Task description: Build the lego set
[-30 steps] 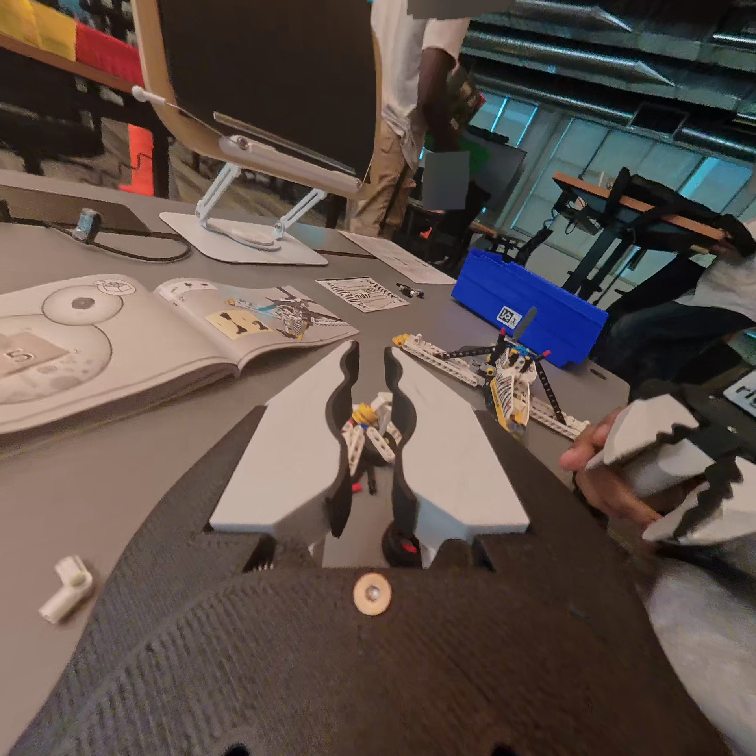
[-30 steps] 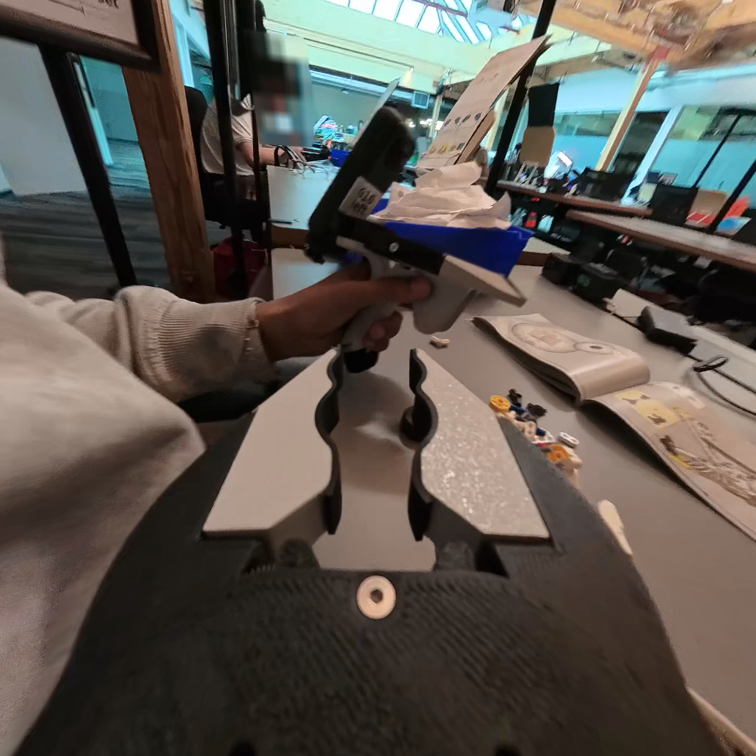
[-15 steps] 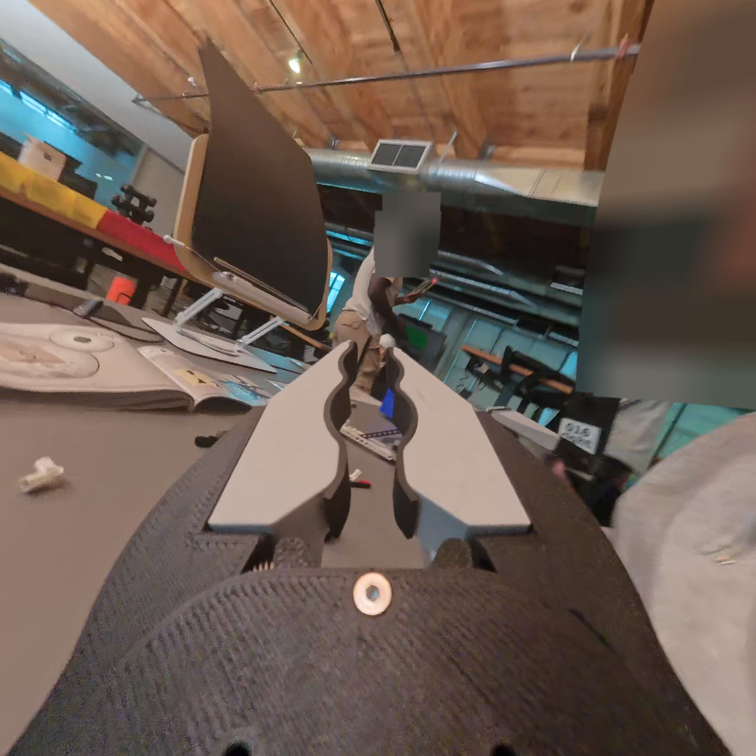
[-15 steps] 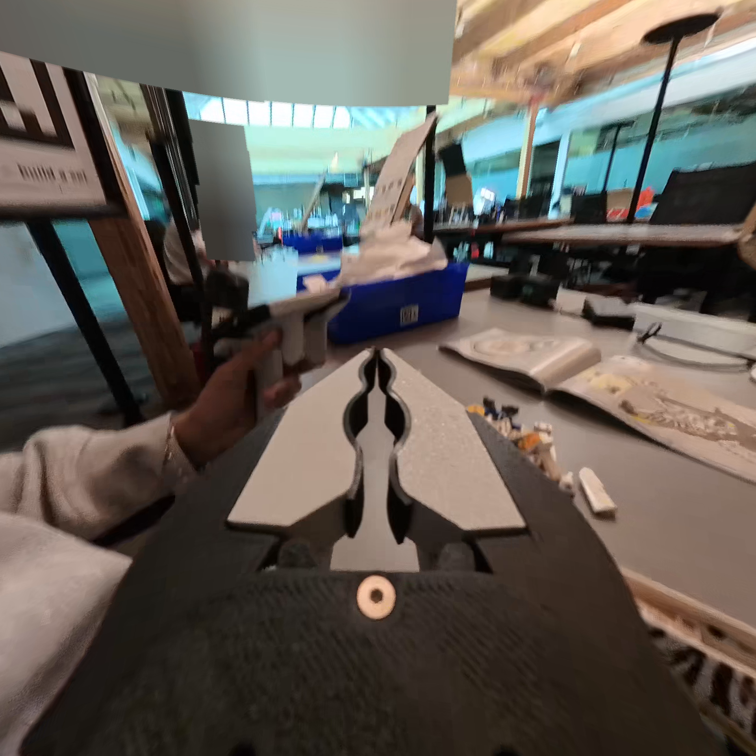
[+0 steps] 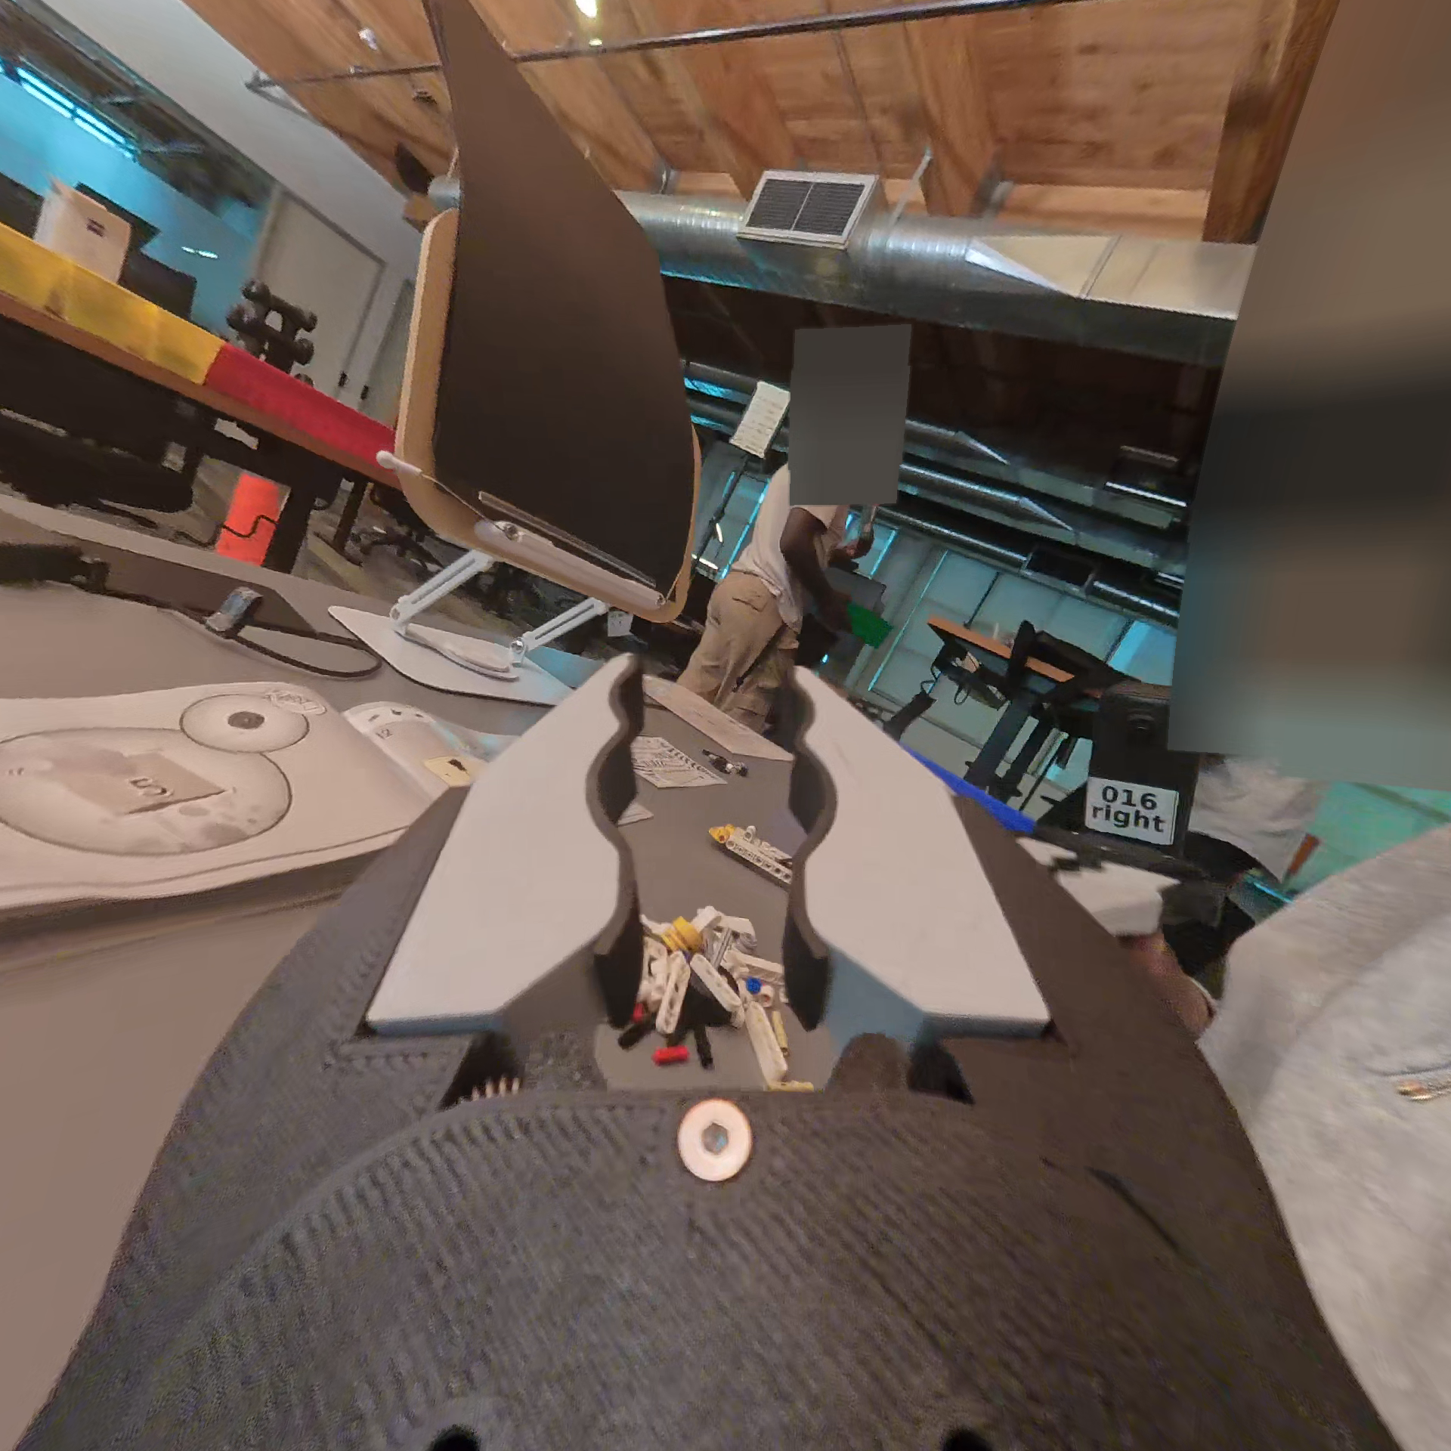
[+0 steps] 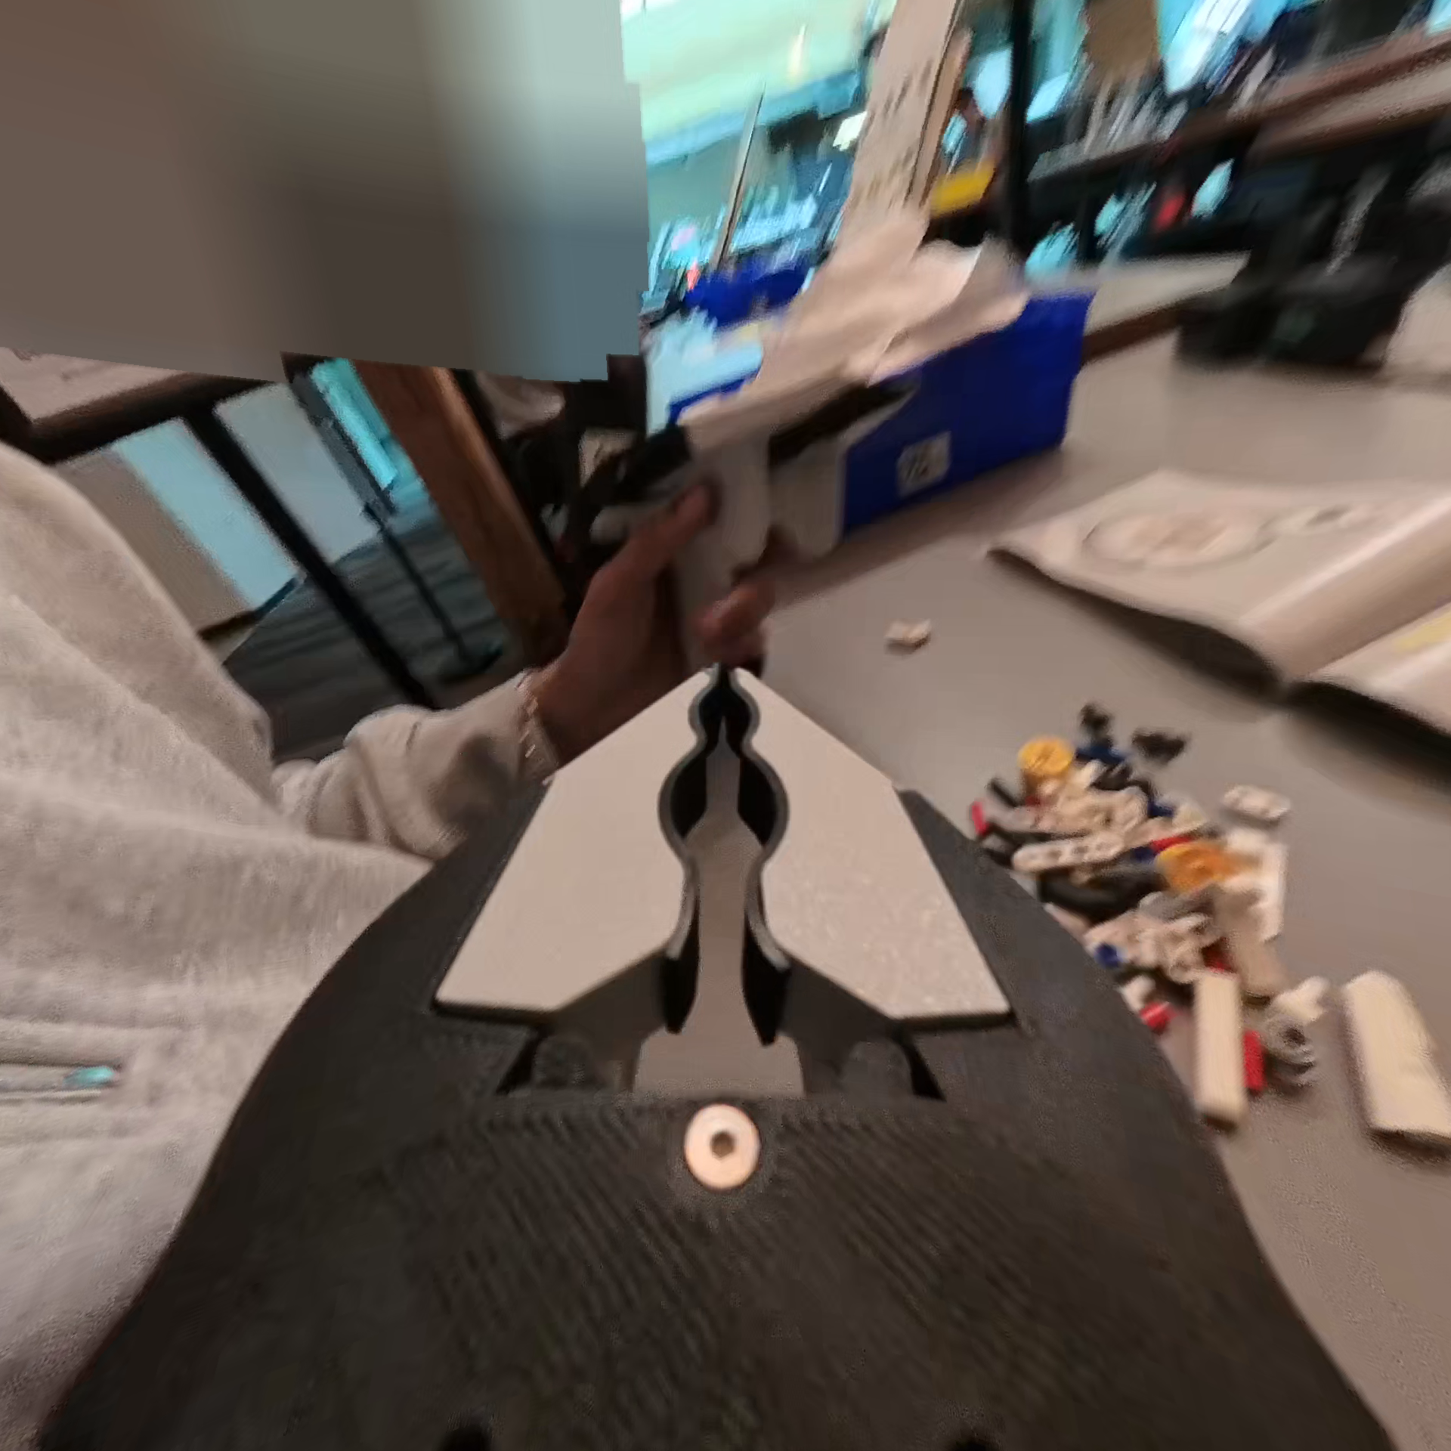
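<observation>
A pile of loose small Lego pieces [image 5: 707,981], white, black, yellow and red, lies on the grey table [image 5: 157,1060]. My left gripper [image 5: 718,695] is open and empty, and the pile shows through the gap between its fingers. A white beam assembly [image 5: 754,848] lies farther off. My right gripper [image 6: 718,677] is shut with its tips together and nothing visible between them. It is left of the same pile [image 6: 1138,856]. A hand [image 6: 652,612] holds the left gripper's handle just beyond the right gripper's tips.
An open instruction booklet [image 5: 157,793] lies at the left; it also shows in the right wrist view [image 6: 1225,565]. A tablet on a stand [image 5: 550,377] and a blue bin [image 6: 981,408] stand behind. Loose white beams [image 6: 1217,1044] lie near the pile. A person stands in the background. Spacing between my two grippers at the tips: around 12 cm.
My right gripper has closed from open to shut and swung down toward the table. My left gripper has opened wider and tilted down, so the pile shows between its fingers again.
</observation>
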Motion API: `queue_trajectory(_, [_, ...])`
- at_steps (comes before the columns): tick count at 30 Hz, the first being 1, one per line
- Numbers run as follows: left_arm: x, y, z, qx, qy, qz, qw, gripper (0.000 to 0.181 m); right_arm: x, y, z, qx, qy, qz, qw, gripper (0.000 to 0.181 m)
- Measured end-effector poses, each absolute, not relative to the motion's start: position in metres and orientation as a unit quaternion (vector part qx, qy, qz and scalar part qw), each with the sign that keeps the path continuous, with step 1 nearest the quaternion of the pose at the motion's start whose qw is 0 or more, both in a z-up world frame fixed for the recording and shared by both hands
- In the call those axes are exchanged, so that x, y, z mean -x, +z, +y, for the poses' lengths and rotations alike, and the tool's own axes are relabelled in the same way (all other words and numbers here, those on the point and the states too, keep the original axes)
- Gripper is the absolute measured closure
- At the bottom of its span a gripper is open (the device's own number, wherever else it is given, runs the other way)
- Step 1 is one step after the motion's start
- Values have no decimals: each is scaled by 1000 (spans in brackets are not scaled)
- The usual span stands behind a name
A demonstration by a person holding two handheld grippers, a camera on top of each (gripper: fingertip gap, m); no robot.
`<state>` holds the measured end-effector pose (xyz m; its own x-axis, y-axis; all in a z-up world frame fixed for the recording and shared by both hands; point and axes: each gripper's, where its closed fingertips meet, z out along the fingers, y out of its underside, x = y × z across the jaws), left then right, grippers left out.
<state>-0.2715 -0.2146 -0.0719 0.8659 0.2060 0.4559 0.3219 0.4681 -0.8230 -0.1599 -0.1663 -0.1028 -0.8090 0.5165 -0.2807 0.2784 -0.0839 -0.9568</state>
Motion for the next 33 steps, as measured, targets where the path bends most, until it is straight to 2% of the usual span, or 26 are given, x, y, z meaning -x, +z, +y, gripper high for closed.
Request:
queue_trajectory(2, [271, -79, -201, 544, -55, -250, 799, 139, 147, -120, -173, 293, 648, -702, 38, 181])
queue_trajectory(3, [267, -86, -193, 565, -62, -247, 785, 136, 144, -124, -174, 297, 643, -705, 31, 173])
queue_trajectory(4, [263, -96, -187, 584, -56, -244, 772, 135, 142, -125, -173, 304, 647, -698, 34, 167])
queue_trajectory(7, [253, -102, -181, 590, -46, -232, 772, 137, 126, -129, -172, 305, 662, -681, 71, 167])
queue_trajectory(9, [252, -99, -187, 580, -43, -233, 779, 142, 118, -141, -172, 296, 628, -708, 127, 166])
queue_trajectory(13, [259, -92, -205, 546, -30, -251, 799, 143, 126, -152, -156, 264, 528, -749, 302, 170])
queue_trajectory(16, [262, -91, -207, 541, -31, -254, 801, 143, 136, -154, -142, 267, 492, -750, 352, 168])
queue_trajectory(20, [252, -95, -194, 571, -35, -232, 787, 145, 141, -150, -131, 305, 534, -723, 315, 161])
queue_trajectory(23, [245, -100, -183, 601, -22, -210, 771, 148, 142, -146, -126, 322, 566, -706, 278, 172])
queue_trajectory(27, [239, -108, -171, 640, -8, -192, 744, 151, 148, -162, -130, 352, 553, -727, 206, 165])
queue_trajectory(32, [248, -111, -174, 646, 26, -211, 733, 168, 152, -174, -138, 357, 536, -750, 153, 163])
queue_trajectory(33, [253, -113, -176, 649, 38, -227, 725, 181, 151, -172, -138, 350, 539, -749, 161, 164])
